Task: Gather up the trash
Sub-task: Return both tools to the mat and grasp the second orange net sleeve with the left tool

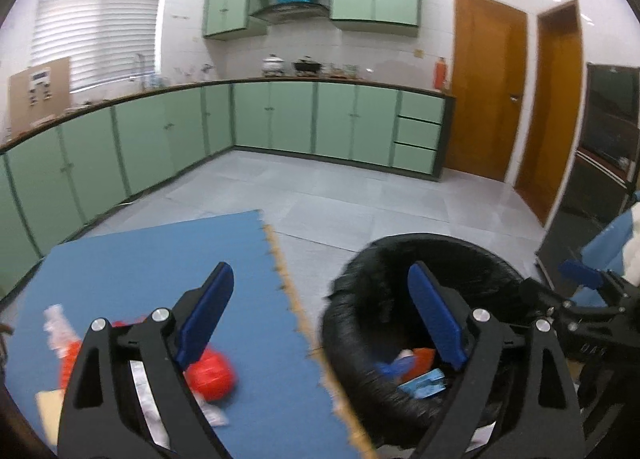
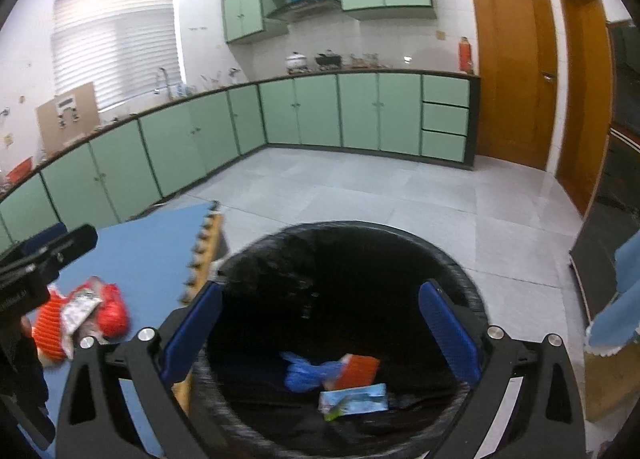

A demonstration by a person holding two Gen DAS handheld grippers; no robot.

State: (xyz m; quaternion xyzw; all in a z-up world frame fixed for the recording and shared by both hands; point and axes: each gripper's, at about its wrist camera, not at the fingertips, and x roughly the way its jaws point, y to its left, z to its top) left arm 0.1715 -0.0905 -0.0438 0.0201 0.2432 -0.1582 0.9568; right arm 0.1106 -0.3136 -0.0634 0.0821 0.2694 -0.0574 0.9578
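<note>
A black-lined trash bin [image 2: 460, 271] stands on the grey floor beside a blue foam mat [image 2: 152, 259]. In it lie a blue crumpled bag [image 2: 308, 373], an orange packet [image 2: 358, 373] and a pale blue carton [image 2: 354, 399]. My right gripper [image 2: 320, 291] hangs open above the bin's mouth with nothing between its fingers. My left gripper [image 1: 320, 279] is open and empty too, straddling the mat's edge and the bin's rim [image 1: 352, 299]. On the mat [image 1: 160, 259] lie a red bag [image 1: 212, 375], an orange wrapper [image 1: 68, 363] and a white wrapper [image 1: 56, 323].
Green base cabinets [image 1: 280, 119] run along the left and far walls. Two wooden doors [image 1: 484, 87] stand at the back right. A dark cabinet [image 1: 608, 147] and something light blue [image 2: 624, 299] are close on the right. Grey tiled floor [image 1: 360, 195] lies beyond the bin.
</note>
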